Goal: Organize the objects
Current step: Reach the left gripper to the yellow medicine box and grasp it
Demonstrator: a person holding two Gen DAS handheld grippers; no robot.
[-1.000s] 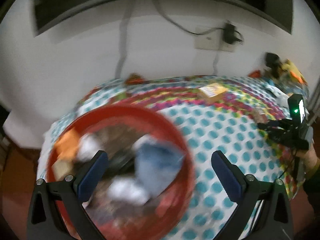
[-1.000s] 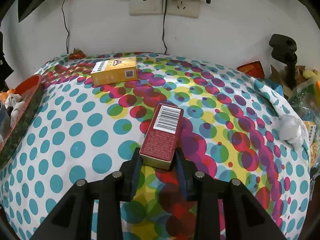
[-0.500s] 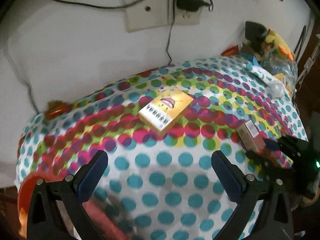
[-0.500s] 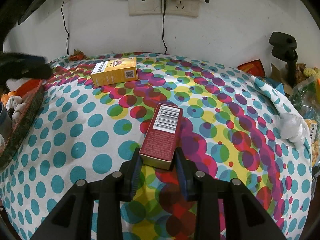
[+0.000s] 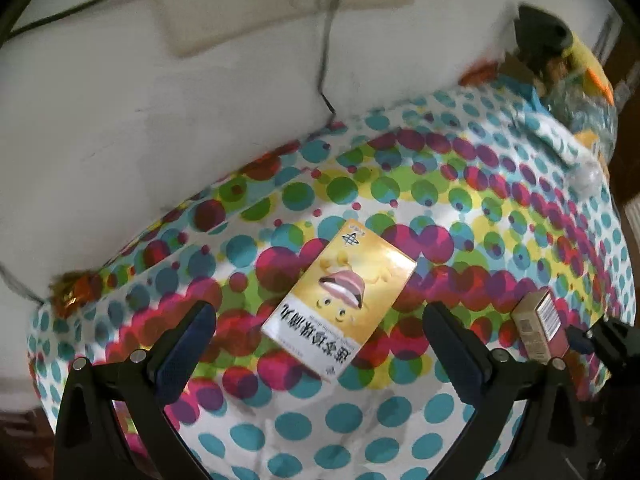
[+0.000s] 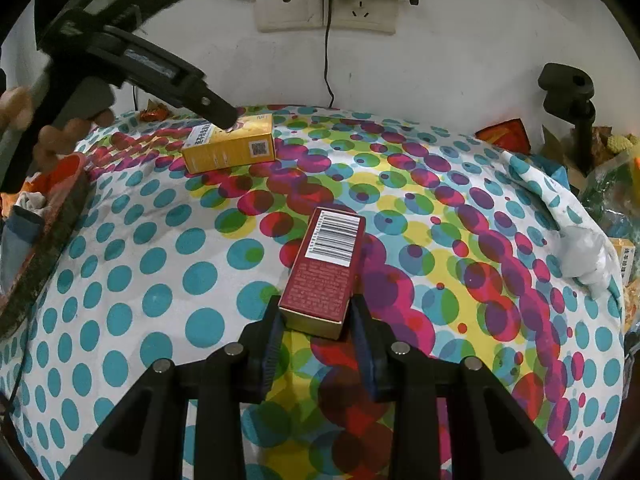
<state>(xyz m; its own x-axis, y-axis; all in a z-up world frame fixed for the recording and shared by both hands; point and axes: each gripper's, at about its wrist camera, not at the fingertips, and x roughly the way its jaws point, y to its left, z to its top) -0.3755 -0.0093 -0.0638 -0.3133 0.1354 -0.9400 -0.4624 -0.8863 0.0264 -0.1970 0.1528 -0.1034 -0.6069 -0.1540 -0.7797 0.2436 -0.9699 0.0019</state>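
Orange basket rim at far left edge, left gripper spread wide over the yellow box mid-frame, right gripper clamped tight on the maroon box lower centre, dotted tablecloth underneath.

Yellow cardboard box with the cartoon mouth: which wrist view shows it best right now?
The left wrist view. The yellow cardboard box lies flat on the polka-dot cloth, its printed top fully visible ahead of the open left gripper. The right wrist view shows it farther off, side-on, partly hidden by the left gripper.
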